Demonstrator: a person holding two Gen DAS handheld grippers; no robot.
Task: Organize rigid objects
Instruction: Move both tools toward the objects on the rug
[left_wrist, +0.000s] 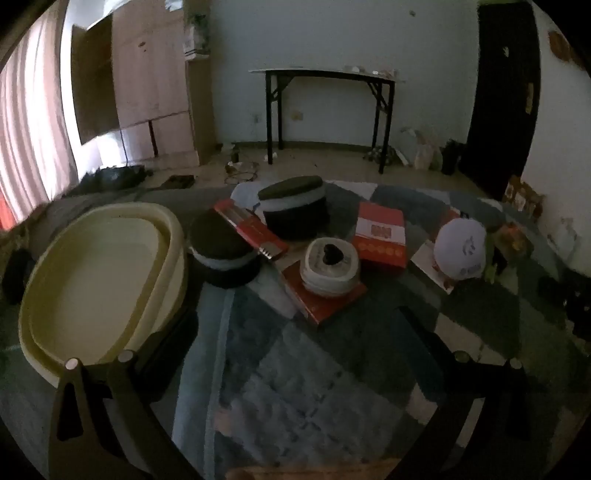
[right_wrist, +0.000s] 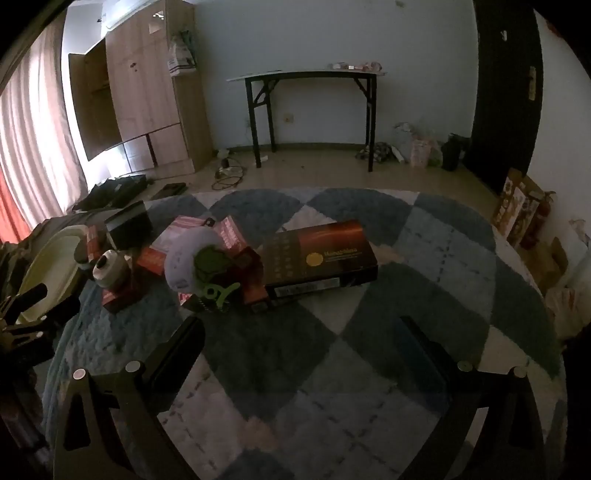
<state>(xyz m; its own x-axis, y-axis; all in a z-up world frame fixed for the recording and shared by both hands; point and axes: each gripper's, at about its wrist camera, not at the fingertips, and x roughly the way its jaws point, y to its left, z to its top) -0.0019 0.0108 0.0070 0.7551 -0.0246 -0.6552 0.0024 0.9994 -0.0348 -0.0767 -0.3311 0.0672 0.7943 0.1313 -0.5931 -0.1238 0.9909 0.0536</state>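
A pile of rigid objects lies on a blue checked rug (left_wrist: 314, 387). In the left wrist view I see two black round tins (left_wrist: 295, 206) (left_wrist: 225, 251), a small cream round container (left_wrist: 330, 267) resting on a red box (left_wrist: 325, 299), an upright red box (left_wrist: 380, 234), a flat red pack (left_wrist: 251, 229) and a white cap-like object (left_wrist: 461, 247). An empty cream basin (left_wrist: 99, 280) stands at the left. My left gripper (left_wrist: 299, 325) is open and empty, short of the pile. In the right wrist view a long dark box (right_wrist: 321, 254) lies ahead of my open, empty right gripper (right_wrist: 303, 328).
A black-legged folding table (left_wrist: 325, 74) stands against the far wall. A wooden wardrobe (left_wrist: 147, 74) is at the back left, a dark door (left_wrist: 506, 92) at the back right. Cables and bags lie on the floor beyond the rug. Boxes (right_wrist: 521, 210) stand at the right wall.
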